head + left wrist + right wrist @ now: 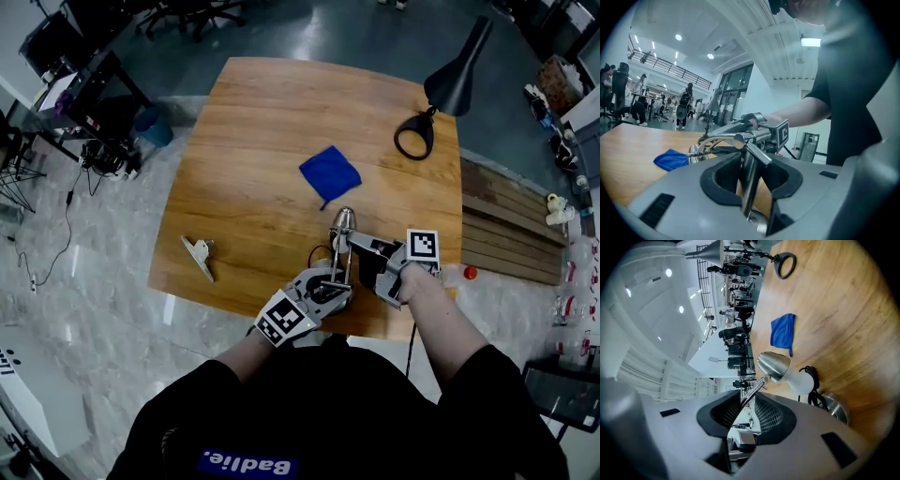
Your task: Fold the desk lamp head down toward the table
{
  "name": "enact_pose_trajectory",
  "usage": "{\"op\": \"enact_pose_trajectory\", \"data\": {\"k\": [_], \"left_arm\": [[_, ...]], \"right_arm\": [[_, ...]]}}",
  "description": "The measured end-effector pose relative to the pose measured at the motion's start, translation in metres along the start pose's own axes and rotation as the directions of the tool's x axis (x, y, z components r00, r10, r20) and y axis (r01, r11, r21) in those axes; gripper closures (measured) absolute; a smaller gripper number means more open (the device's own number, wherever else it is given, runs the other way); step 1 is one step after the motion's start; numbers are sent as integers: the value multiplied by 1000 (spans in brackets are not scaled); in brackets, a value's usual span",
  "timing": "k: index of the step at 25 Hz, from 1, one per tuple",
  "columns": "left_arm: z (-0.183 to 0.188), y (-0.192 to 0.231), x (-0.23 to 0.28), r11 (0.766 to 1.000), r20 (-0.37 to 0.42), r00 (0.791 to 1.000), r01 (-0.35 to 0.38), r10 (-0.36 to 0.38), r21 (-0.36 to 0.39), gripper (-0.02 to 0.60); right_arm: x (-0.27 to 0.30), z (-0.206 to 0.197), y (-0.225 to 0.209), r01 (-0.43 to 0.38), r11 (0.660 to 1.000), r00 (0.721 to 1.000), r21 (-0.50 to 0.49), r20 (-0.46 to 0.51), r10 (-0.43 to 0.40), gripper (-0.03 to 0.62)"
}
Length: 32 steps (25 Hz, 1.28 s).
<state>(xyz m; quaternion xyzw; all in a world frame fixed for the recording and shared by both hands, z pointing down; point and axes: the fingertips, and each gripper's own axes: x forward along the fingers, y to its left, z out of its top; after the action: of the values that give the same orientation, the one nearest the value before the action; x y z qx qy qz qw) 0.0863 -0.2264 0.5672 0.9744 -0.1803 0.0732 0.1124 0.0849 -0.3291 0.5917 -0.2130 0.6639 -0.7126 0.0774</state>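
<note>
Nearest the lens, head view: person's black top fills the lower frame, both forearms reaching out over the near edge of the bench.

Bench: wood top, largest item in view.

Silver desk lamp: stands at the near edge of the bench, between the two forearms. Its round base sits on the wood with a black cord bunched just beside it. The lamp head is a polished metal shade, out ahead of the right jaws and above the bench. In the head view it lies just short of the blue cloth.

Left hand-held gripper: jaws apart, straddling the lamp's lower post. The post sits close against one pad, and bare wood shows between it and the other. No clamp visible.

Right hand-held gripper: jaws apart, with the thin upper arm of the lamp running in between them near their tips. Open space shows in the gap beside the rod. View is rolled on its side.

Black lamp: far right corner of the bench, ring-shaped base, well apart from the silver one.

Blue cloth: crumpled, mid-bench.

Metal clip: near the left front edge, alone.
</note>
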Motion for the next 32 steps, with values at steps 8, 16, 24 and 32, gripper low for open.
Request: {"op": "enact_pose_trajectory", "data": {"k": [8, 16, 24, 32], "left_arm": [[-2, -1, 0, 1000, -21, 1000, 8, -7, 4, 460], [-6, 4, -22, 1000, -42, 999, 11, -10, 28, 370], [-7, -2, -74, 998, -18, 998, 61, -60, 23, 370], [25, -42, -106, 988, 15, 996, 93, -92, -124, 370]], "right_arm": [[1, -3, -3, -9, 1000, 1000, -8, -6, 9, 487], [-2, -7, 14, -5, 997, 999, -72, -45, 2, 361], [-38, -30, 52, -26, 985, 978, -173, 200, 60, 361], [-75, -98, 110, -14, 895, 924, -445, 336, 181, 362]]}}
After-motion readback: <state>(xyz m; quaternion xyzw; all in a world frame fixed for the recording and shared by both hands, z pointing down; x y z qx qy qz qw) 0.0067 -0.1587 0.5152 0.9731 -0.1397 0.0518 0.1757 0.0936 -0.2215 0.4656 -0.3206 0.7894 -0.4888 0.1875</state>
